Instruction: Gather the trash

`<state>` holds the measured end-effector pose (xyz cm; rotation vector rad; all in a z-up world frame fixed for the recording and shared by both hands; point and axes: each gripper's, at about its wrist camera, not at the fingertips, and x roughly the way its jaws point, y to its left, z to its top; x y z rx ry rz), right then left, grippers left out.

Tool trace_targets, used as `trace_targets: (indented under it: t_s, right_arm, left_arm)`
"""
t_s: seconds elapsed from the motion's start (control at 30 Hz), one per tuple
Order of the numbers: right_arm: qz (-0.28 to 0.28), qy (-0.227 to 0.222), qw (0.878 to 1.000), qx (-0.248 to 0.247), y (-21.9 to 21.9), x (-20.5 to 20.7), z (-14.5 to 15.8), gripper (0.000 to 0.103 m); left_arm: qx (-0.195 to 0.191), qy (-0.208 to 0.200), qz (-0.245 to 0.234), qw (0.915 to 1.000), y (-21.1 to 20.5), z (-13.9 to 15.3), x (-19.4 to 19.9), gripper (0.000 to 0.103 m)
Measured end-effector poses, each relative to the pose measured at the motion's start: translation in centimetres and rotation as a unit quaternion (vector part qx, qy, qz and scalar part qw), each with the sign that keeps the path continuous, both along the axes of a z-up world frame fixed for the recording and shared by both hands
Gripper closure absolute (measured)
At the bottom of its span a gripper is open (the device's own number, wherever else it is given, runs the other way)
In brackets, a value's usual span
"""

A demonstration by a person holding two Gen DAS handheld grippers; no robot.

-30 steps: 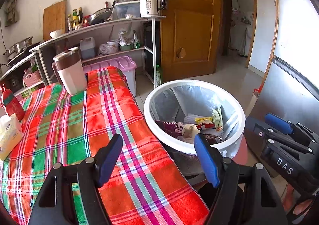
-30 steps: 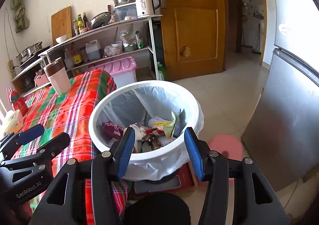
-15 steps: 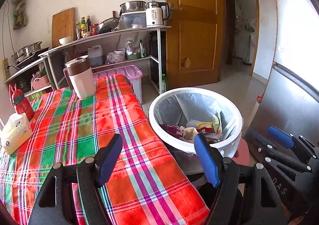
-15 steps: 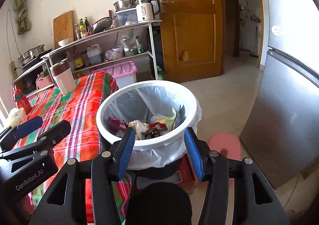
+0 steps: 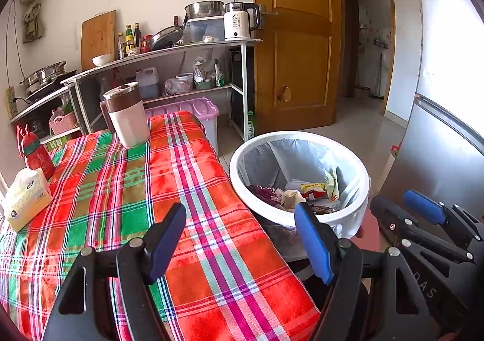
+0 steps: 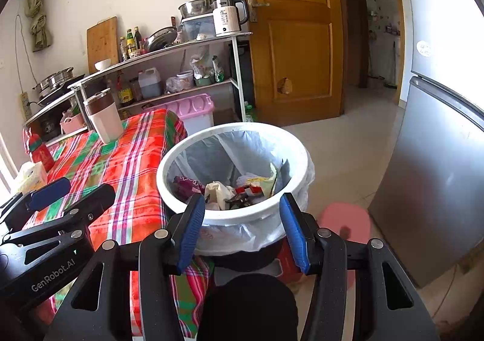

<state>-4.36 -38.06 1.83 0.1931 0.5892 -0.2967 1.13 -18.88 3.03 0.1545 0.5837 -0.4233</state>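
Before me: woven plaid tablecloth, matt; glossy white plastic bin lined with thin crinkled film. Beyond, a varnished wooden door, brushed-metal fridge, and my grippers' matt black plastic.

Plaid-clothed table carries tumbler, red bottle, tissue pack.

One lined trash bin, one tumbler, one tissue pack, one red bottle, two hand-held grippers.
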Motion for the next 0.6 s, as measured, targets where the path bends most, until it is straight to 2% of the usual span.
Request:
trace_targets:
  t_s: [0.6]
  right_arm:
    - [0.001,-0.001,1.000,0.001,0.11,0.00,0.12,0.051]
  left_arm:
    - [-0.001,0.000,-0.002,1.0000,-0.04,-0.21,0.08,0.027]
